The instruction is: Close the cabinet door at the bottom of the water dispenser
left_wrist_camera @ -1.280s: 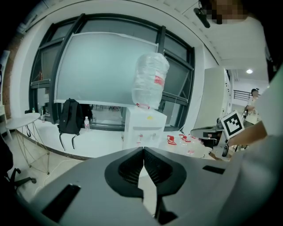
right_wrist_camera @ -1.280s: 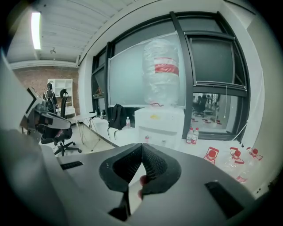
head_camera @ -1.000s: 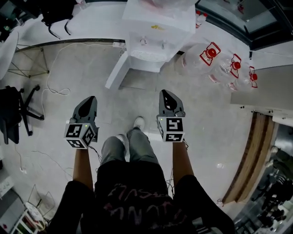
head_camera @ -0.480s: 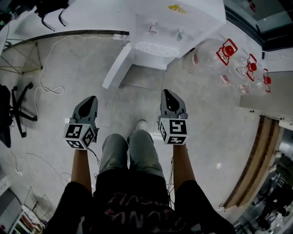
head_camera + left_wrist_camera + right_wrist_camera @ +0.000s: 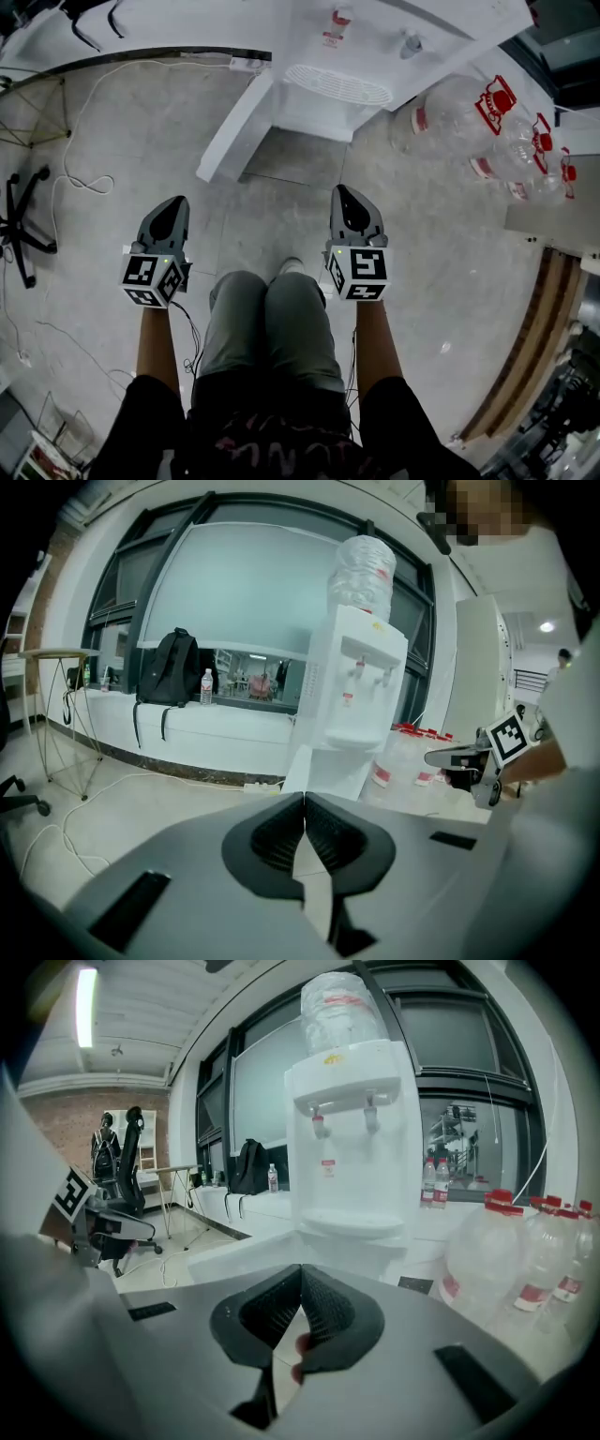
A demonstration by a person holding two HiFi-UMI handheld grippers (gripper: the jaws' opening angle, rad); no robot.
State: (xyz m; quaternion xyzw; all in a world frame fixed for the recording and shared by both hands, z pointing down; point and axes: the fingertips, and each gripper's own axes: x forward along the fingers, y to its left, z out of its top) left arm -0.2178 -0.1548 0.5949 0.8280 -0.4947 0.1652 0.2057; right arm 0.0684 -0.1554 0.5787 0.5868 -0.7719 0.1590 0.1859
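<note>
Cabinet door (image 5: 236,127) open, well ahead of closed fingers (image 5: 345,202)

Use white window ledge (image 5: 225,726) as your marker.
- On ledge: black backpack (image 5: 171,667), straps hanging over ledge front.
- Small clear bottle (image 5: 205,686) on ledge, just beside backpack.
- At foot of ledge: white power strip (image 5: 246,63); white cable (image 5: 67,155) trails from there out across floor.
- By ledge's left end: thin-legged table (image 5: 52,654).
- Well out from ledge, on your left: black office chair (image 5: 21,220).
- Toward ledge's right end: cluster of clear jugs (image 5: 497,103) with red labels, on floor.
</note>
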